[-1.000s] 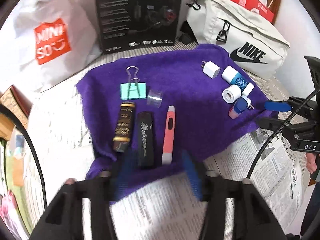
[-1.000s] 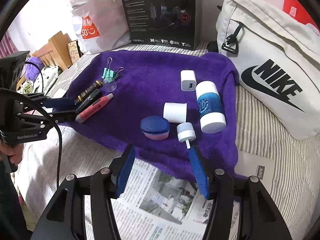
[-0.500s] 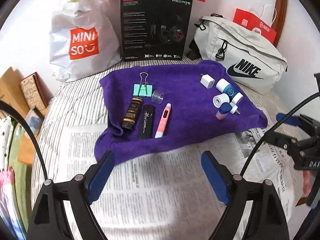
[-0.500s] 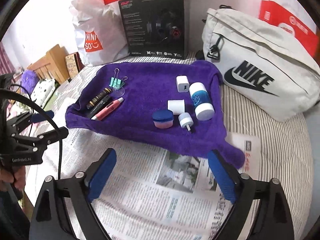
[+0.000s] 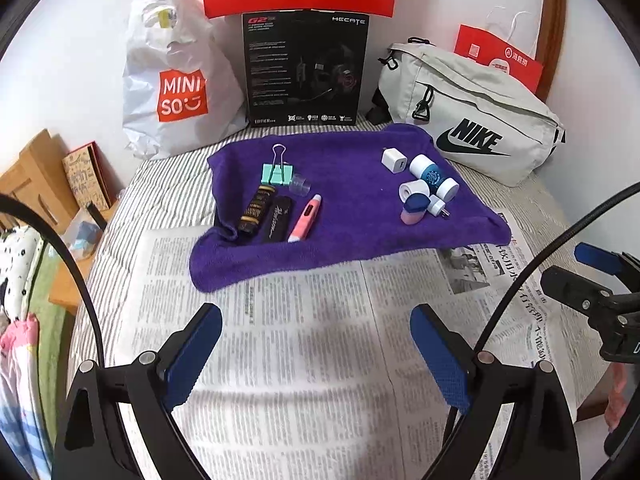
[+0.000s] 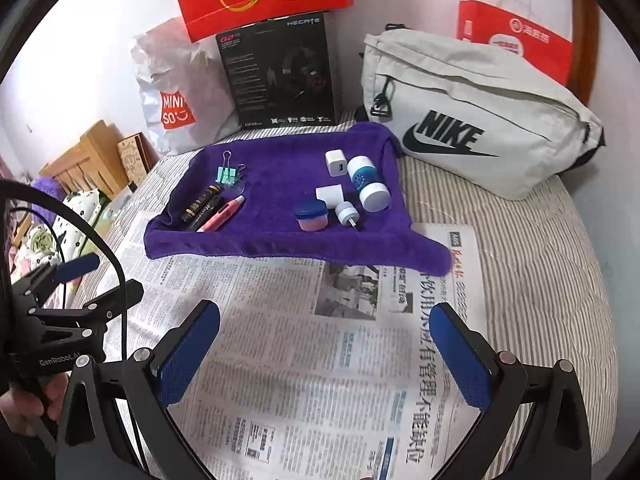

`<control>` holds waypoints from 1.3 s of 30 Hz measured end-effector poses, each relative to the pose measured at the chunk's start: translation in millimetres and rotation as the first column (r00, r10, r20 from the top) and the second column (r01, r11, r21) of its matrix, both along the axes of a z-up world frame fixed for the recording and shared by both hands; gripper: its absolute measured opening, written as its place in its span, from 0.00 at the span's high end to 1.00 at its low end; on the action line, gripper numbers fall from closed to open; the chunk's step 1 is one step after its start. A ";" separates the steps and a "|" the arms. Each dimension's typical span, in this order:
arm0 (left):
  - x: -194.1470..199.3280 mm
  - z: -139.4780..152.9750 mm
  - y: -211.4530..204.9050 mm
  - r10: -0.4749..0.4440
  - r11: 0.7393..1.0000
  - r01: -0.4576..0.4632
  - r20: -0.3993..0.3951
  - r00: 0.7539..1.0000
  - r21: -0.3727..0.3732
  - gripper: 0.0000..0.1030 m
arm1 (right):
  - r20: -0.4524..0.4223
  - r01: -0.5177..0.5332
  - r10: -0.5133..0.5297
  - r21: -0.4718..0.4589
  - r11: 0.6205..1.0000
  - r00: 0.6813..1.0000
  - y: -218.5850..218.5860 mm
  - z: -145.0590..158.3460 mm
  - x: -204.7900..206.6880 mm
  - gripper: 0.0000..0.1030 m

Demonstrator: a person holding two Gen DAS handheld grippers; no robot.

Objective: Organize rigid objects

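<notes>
A purple towel (image 5: 352, 216) lies on the bed. On its left part are a green binder clip (image 5: 277, 174), a clear cap (image 5: 300, 184), a black-gold tube (image 5: 256, 210), a black case (image 5: 278, 218) and a pink pen (image 5: 306, 218). On its right are a white charger (image 5: 394, 160), a blue-white bottle (image 5: 434, 176), a white roll (image 5: 412, 190), a blue-pink pot (image 5: 416, 208) and a small plug (image 5: 437, 205). My left gripper (image 5: 316, 320) and right gripper (image 6: 324, 312) hover over newspaper short of the towel (image 6: 280, 240). Their jaws are opening, with nothing between them.
Newspaper (image 5: 304, 360) covers the striped bedding in front of the towel. Along the wall stand a white Miniso bag (image 5: 176, 80), a black headset box (image 5: 306, 70), a grey Nike bag (image 5: 472, 120) and red paper bags (image 5: 500, 56). Wooden furniture (image 5: 36, 176) is at the left.
Both grippers have pulled back and up from the towel to over the newspaper. Their jaws have spread much wider. The objects on the towel have not moved.
</notes>
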State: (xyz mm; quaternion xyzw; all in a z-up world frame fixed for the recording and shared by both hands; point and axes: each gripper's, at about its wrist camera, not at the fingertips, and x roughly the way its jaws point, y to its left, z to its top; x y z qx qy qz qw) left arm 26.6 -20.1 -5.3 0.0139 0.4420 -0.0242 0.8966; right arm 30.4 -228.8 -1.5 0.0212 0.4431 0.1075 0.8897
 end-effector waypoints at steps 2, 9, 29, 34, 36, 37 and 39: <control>-4.5 1.4 -1.6 0.003 1.000 -0.003 0.004 1.000 0.009 0.07 | 0.003 0.011 -0.011 -0.014 1.000 1.000 -1.7 0.1 -3.8 0.00; -14.3 9.8 -3.7 0.004 0.999 -0.005 0.019 1.000 0.040 0.07 | -0.003 0.013 -0.013 -0.029 0.999 1.000 -3.1 -2.0 -10.4 0.00; -21.0 15.6 -2.7 0.007 0.998 -0.008 0.021 1.000 0.057 0.07 | -0.002 0.011 -0.011 -0.043 0.999 1.000 -0.8 0.8 -15.8 0.00; -21.2 14.8 -3.2 0.005 0.998 -0.006 0.019 1.000 0.064 0.07 | 0.002 0.014 -0.014 -0.040 0.999 1.000 -2.1 1.7 -17.4 0.00; -20.4 14.3 -4.3 0.003 0.998 -0.004 0.017 1.000 0.067 0.07 | 0.003 0.013 -0.013 -0.040 0.999 1.000 -2.7 1.9 -18.3 0.00; -20.6 14.4 -4.5 0.003 0.998 -0.004 0.017 1.000 0.067 0.07 | 0.003 0.013 -0.013 -0.041 0.999 1.000 -2.7 1.9 -18.3 0.00; -20.7 14.5 -4.8 0.002 0.998 -0.003 0.017 1.000 0.066 0.07 | 0.004 0.013 -0.013 -0.039 0.999 1.000 -3.5 1.9 -18.8 0.00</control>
